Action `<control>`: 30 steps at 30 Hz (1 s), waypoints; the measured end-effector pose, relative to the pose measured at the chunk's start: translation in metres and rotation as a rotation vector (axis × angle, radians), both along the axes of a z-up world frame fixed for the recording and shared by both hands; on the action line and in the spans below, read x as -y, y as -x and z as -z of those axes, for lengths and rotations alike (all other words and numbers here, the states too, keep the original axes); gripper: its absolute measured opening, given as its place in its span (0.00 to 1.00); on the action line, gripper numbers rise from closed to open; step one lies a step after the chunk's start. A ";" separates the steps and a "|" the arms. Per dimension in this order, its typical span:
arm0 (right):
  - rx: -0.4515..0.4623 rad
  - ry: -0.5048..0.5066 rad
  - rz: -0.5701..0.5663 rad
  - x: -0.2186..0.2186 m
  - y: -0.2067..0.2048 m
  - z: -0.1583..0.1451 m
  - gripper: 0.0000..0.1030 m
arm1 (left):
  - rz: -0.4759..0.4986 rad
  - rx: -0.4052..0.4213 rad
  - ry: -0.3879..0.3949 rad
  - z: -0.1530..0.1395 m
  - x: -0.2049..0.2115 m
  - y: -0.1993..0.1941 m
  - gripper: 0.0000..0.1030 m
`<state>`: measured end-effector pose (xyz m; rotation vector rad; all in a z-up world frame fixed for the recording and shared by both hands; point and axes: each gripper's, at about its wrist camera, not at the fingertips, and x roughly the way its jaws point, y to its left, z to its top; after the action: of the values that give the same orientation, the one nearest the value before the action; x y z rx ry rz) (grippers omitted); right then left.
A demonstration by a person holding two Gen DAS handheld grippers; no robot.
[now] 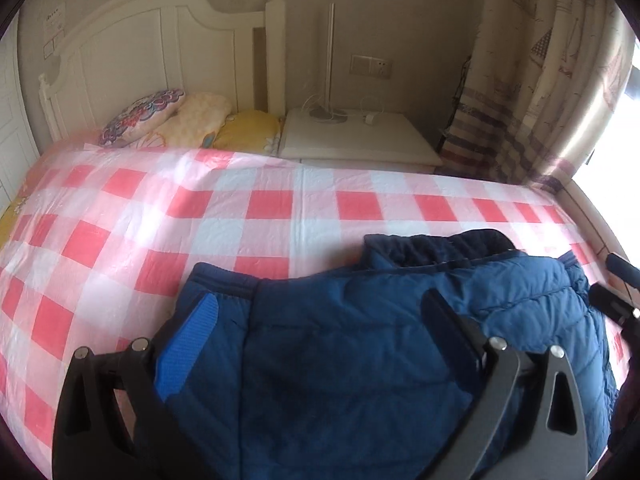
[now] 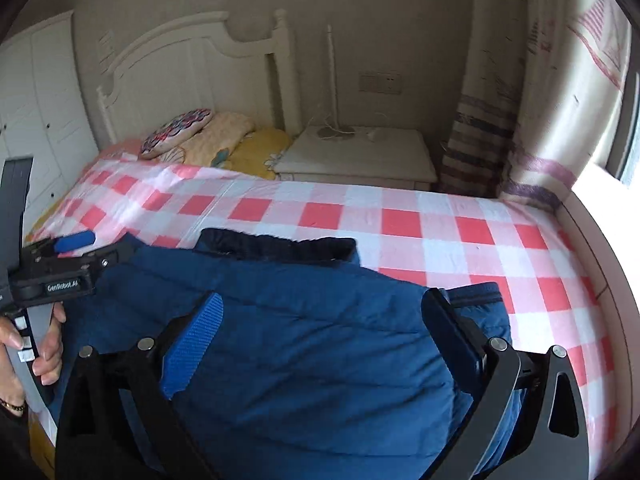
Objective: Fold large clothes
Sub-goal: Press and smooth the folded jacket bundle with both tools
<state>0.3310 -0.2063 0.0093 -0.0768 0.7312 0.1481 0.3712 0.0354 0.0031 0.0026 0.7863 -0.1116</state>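
Note:
A dark blue padded jacket (image 1: 360, 336) lies folded on the bed's pink and white checked cover (image 1: 248, 208); it also shows in the right wrist view (image 2: 304, 332). Its dark collar (image 2: 280, 246) lies at the far edge. My left gripper (image 1: 320, 320) is open above the jacket, its fingers wide apart and holding nothing. My right gripper (image 2: 324, 320) is open above the jacket too, empty. The left gripper also shows at the left of the right wrist view (image 2: 60, 256), held in a hand. The right gripper's tips (image 1: 616, 288) show at the right edge of the left wrist view.
Pillows (image 1: 168, 120) lie at the white headboard (image 1: 160, 40). A white nightstand (image 1: 356, 140) with a lamp stands beside the bed. A curtain (image 1: 540, 100) hangs at the right by a bright window. A white wardrobe (image 2: 36, 112) stands at the left.

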 end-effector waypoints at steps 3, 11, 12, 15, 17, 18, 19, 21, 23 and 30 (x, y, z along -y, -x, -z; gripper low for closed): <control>-0.053 0.138 -0.114 -0.049 0.012 0.026 0.94 | 0.040 -0.019 -0.095 0.018 0.025 0.013 0.98; -0.085 0.022 0.148 0.039 0.014 0.050 0.95 | -0.028 -0.064 -0.141 0.051 -0.012 0.012 0.99; -0.076 0.062 0.214 0.057 0.016 0.051 0.96 | -0.065 -0.048 -0.172 0.051 -0.023 0.015 0.99; -0.139 -0.096 0.242 0.116 0.020 0.073 0.96 | -0.107 -0.115 0.008 0.061 -0.066 0.013 0.98; -0.147 -0.214 0.266 0.137 0.021 0.079 0.96 | -0.127 -0.146 0.094 0.065 -0.081 0.006 0.98; -0.149 -0.203 0.271 0.135 0.019 0.081 0.96 | -0.133 -0.147 0.097 0.066 -0.081 0.004 0.98; -0.150 -0.174 0.275 0.131 0.017 0.082 0.96 | -0.137 -0.144 0.085 0.066 -0.080 0.004 0.98; -0.151 -0.162 0.279 0.128 0.016 0.083 0.96 | -0.147 -0.142 0.059 0.066 -0.076 0.003 0.99; -0.146 -0.206 0.278 0.134 0.019 0.084 0.96 | -0.149 -0.142 0.053 0.066 -0.075 0.004 0.99; -0.035 -0.113 0.249 0.095 0.060 0.039 0.96 | -0.197 -0.028 0.071 0.027 -0.073 0.041 0.98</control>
<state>0.2713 -0.3013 -0.0300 0.1245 0.7593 -0.0469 0.3300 0.1084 -0.0236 -0.1439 0.8059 0.0470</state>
